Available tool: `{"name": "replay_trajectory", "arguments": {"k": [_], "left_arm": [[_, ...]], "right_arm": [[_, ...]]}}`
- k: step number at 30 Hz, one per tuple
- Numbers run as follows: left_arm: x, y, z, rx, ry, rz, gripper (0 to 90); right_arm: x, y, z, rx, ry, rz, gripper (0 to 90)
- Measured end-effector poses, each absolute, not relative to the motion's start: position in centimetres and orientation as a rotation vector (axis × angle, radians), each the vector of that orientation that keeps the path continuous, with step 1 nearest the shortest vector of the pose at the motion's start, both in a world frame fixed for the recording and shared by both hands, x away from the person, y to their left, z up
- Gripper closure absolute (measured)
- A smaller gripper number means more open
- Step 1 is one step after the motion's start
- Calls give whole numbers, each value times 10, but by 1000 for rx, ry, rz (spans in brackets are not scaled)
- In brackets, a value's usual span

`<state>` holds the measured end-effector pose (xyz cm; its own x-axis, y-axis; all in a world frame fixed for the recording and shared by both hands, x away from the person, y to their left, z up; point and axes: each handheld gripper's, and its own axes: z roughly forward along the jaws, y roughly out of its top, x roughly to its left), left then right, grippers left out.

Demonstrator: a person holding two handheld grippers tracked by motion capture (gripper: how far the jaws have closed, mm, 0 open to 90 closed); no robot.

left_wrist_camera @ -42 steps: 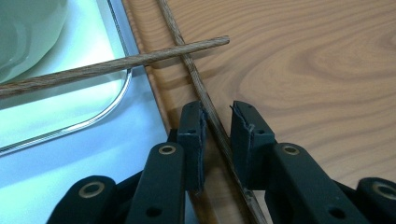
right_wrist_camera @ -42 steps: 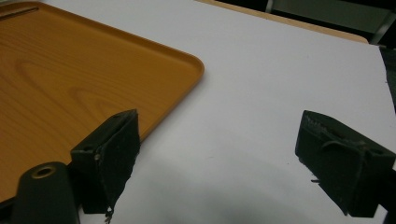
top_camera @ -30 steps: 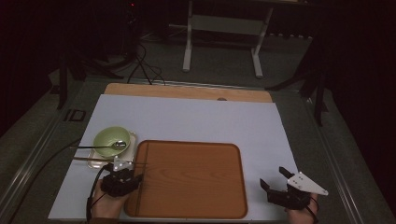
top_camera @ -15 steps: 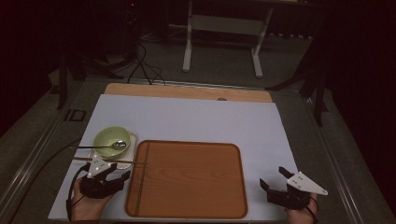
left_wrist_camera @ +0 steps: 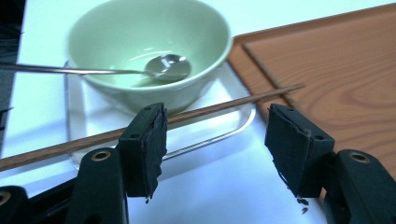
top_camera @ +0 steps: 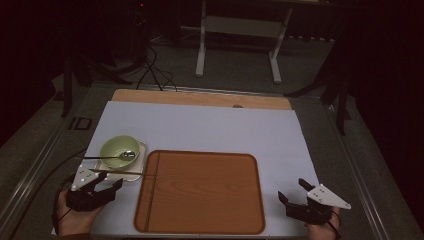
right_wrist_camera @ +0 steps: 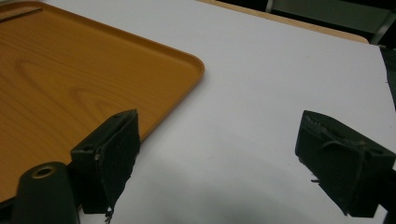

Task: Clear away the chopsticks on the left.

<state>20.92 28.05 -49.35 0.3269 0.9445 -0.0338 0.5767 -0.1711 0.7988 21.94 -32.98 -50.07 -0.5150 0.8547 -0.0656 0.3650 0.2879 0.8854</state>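
Left gripper down at the near left corner of the white mat, held in a hand. Jaws spread wide apart, just been opening, pinching nothing. White mat in the gap between the two black pads.

Just past the jaw tips, a thin brown chopstick, lying flat and free. Back end out to the left, over the white mat. Middle across the small clear tray, in front of the bowl. Front tip over the rim of the big wooden tray. Close to the left pad in the left gripper view, but hard to tell if touching.

On the small clear tray, a light green bowl, standing upright. Inside the bowl, a shiny metal spoon, scoop end at the bottom, handle leaning on the rim and sticking out to the left.

Big wooden tray in the middle of the mat, just beside the small clear tray, with only the chopstick tip on it.

Right gripper at the near right corner of the mat, also in a hand, well apart from the bowl and the chopstick. Jaws spread wide too, holding nothing, with bare white mat between them and the corner of the wooden tray off to the left.
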Motion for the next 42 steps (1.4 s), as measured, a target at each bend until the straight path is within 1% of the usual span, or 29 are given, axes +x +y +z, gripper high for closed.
{"name": "replay_trajectory", "arguments": {"k": [6, 15, 23, 35, 42], "left_arm": [[213, 293, -497, 1839, 1372, 640, 376], [220, 300, -501, 1840, 1377, 635, 296], [230, 304, -507, 1849, 1388, 636, 250], [248, 303, -515, 1888, 1328, 623, 240], [255, 307, -520, 1894, 1339, 599, 228]], "right_arm": [[220, -330, -501, 1088, 2018, 1173, 138], [220, -329, -501, 1088, 2019, 1173, 138], [220, -329, -501, 1086, 2021, 1170, 138], [220, -329, -501, 1088, 2022, 1168, 138], [220, -329, -501, 1087, 2023, 1167, 138]]}}
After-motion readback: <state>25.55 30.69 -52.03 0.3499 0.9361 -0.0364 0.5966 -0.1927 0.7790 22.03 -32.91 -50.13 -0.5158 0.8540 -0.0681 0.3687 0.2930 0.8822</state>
